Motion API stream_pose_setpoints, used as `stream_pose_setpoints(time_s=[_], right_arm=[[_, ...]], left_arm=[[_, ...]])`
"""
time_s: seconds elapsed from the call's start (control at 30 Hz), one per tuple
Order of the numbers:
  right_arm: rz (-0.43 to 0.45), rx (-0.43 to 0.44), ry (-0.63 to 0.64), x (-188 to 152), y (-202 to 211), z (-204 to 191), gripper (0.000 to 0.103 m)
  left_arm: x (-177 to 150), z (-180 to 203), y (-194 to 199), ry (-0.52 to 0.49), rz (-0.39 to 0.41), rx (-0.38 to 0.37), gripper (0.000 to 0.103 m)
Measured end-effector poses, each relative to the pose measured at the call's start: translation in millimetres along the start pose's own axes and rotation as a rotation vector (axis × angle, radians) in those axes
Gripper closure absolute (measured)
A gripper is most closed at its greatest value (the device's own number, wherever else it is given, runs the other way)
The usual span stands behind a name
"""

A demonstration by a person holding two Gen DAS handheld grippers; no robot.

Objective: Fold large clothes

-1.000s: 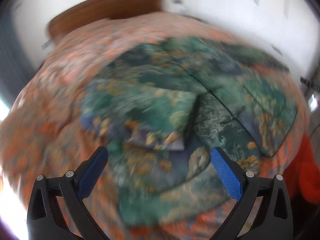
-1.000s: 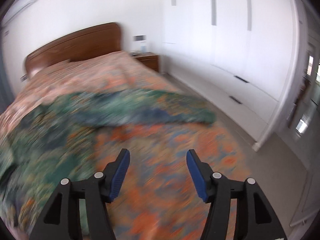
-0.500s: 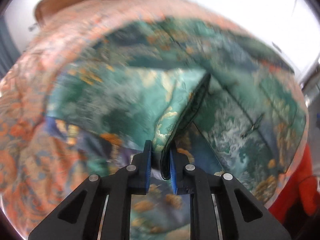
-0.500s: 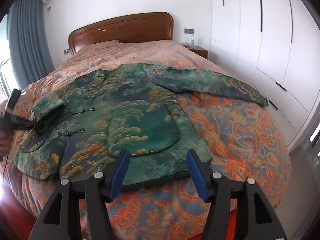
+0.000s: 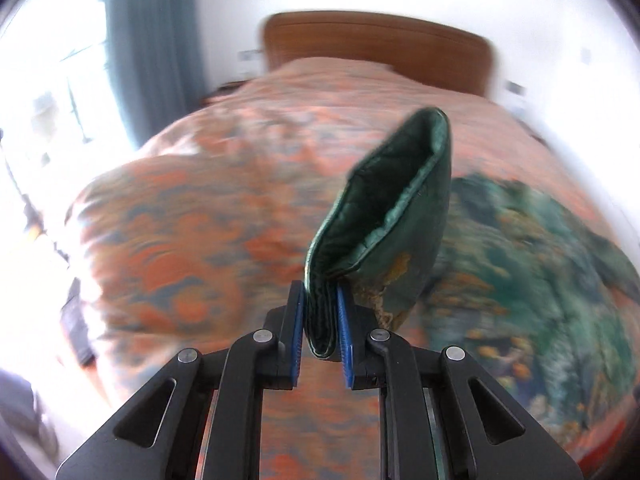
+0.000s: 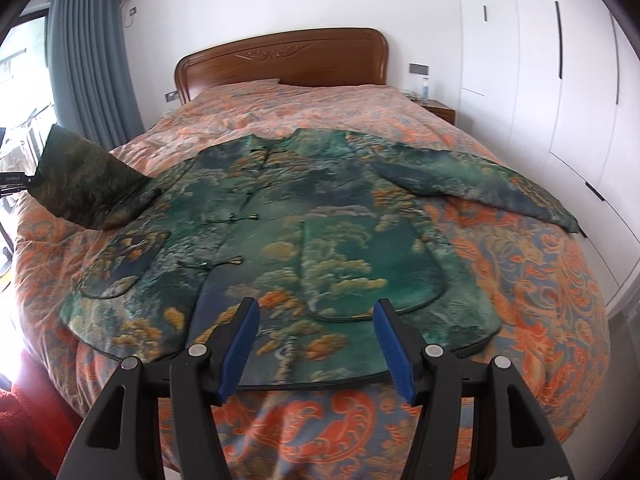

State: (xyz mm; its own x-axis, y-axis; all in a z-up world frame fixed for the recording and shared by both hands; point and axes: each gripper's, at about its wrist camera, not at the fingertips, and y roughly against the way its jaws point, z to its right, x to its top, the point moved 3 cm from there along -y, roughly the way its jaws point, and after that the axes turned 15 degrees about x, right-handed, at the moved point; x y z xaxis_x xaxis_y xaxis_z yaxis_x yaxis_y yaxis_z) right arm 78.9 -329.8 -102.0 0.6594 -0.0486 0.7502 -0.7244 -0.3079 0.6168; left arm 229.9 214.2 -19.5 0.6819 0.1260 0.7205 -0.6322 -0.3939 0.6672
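— So, where does your jacket lie?

— The green patterned jacket is spread front-up on the orange floral bedspread, its hem toward the foot of the bed, its collar toward the wooden headboard. One sleeve stretches flat toward the white wardrobe. The other sleeve is lifted off the bedspread on the window side.

— And what has your left gripper got?

— Its blue pads are clamped on the cuff edge of that raised sleeve; the cuff stands open above the jaws, dark lining showing. In the right wrist view you see the sleeve held taut from the shoulder, out past the bed's edge.

— Your right gripper?

— Its jaws stand apart with nothing between them, hovering above the hem at the foot of the bed, clear of the cloth.

— Around the bed?

— A grey-blue curtain by the window, a bedside table by the headboard.
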Motion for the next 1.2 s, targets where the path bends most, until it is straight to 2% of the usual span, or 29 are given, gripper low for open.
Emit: stream_pose_setpoints(time_s=[0.13,0.3,0.33,0.4,0.43,0.47,0.63,0.77,0.9,1.2], right_arm=[[-0.005,0.013,0.017,0,-1,-9,0.043],[-0.024,0.023,-0.003,-5,-4,-8,0.043],[-0.025,0.025,-0.008,-6,-4,-8,0.043],[-0.024,0.027,-0.007,-7,-3,-9,0.043],[-0.024,0.026,-0.004,-7,-3,-10,0.043],[-0.024,0.025,0.0,-7,-3,-10,0.043],[-0.027,0.025,-0.007,-9,-4,-11,0.043],[-0.029,0.036,-0.019,-9,-5,-10,0.043],[-0.026,0.042,-0.01,-8,-5,-12,0.043],[-0.013,0.03,-0.01,-4,0,-10,0.043]], left_arm=[[-13,-36,-32,0.064,-0.065,0.096,0.088],[-34,-61,-56,0.072,-0.122,0.209,0.087],[-37,-64,-57,0.074,-0.122,0.225,0.084],[-41,-68,-54,0.08,-0.127,0.246,0.065],[-42,-71,-51,0.084,-0.121,0.256,0.05],[-43,-72,-46,0.084,-0.109,0.274,0.04],[-49,-72,-19,0.074,-0.067,0.306,0.03],[-52,-56,5,0.063,-0.038,0.243,0.024],[-57,-20,32,0.048,-0.009,0.107,0.018],[-74,63,77,0.01,0.002,-0.167,0.013]])
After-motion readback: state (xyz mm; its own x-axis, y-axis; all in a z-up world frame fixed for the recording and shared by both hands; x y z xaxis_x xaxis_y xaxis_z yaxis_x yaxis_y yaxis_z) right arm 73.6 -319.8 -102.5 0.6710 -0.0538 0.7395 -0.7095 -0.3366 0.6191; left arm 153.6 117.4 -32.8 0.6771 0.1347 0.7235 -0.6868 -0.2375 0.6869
